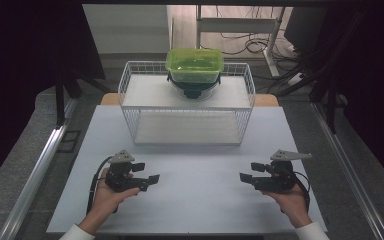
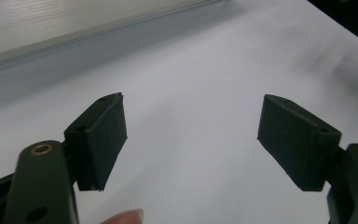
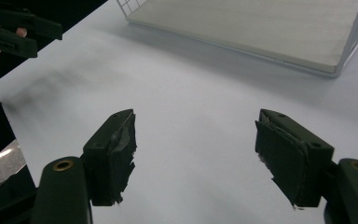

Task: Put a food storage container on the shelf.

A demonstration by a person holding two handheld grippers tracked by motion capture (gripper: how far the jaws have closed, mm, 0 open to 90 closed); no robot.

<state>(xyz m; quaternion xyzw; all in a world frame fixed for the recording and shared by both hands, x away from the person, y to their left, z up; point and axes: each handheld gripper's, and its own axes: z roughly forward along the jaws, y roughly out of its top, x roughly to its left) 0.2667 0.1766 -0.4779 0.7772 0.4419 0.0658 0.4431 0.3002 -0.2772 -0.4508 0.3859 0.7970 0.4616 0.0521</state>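
My left gripper (image 1: 146, 173) rests low over the white table (image 1: 195, 200) at the front left, held in a hand, with its jaws wide open and nothing between them. In its own view the left gripper (image 2: 191, 135) has bare tabletop between the pads. At the front right, my right gripper (image 1: 250, 172) mirrors it, also open and empty. The right gripper (image 3: 195, 149) faces the table with worn pads (image 3: 116, 149). The two grippers point at each other across a wide gap.
A white wire rack (image 1: 187, 135) stands at the middle back of the table; its front corner (image 3: 340, 70) is seen in the right gripper view. On top of it a green lidded container (image 1: 195, 64) sits on a black object (image 1: 194, 90). Cables lie on the floor behind.
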